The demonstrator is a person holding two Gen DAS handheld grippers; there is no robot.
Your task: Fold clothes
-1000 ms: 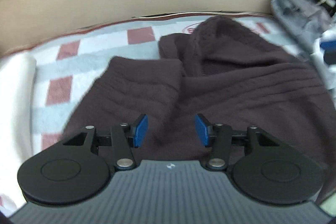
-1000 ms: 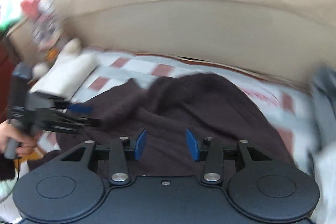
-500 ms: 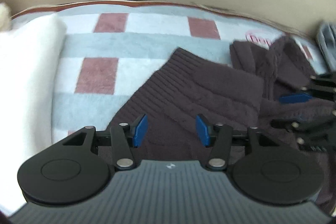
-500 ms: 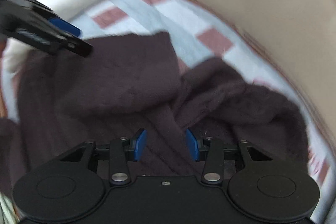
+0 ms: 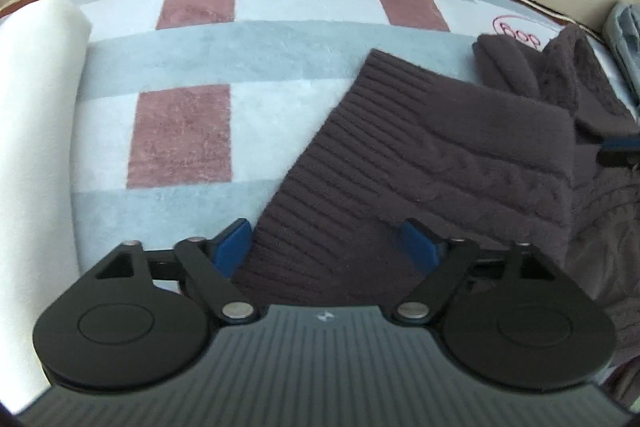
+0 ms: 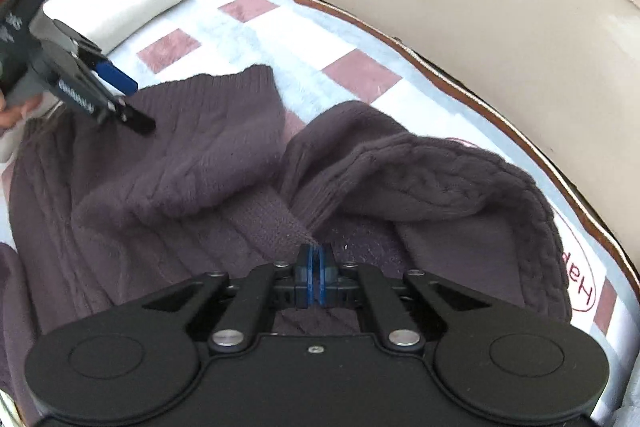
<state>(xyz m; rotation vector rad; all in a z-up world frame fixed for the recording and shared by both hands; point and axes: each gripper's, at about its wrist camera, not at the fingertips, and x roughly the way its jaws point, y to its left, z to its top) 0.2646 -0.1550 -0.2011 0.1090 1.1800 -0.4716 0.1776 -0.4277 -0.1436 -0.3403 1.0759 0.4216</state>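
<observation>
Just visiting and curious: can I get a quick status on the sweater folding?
Left gripper just opened wide, fingers straddling sweater hem. Right gripper just closed, pinching a sweater fold. Nothing in the way.

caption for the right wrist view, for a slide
Right gripper pinches a fold of the dark knit sweater on the checked blanket.

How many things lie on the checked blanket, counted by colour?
Dark purple: 1, the knitted sweater
White: 1, the folded towel
Grey: 1, the garment at the edge
Total: 3
</observation>
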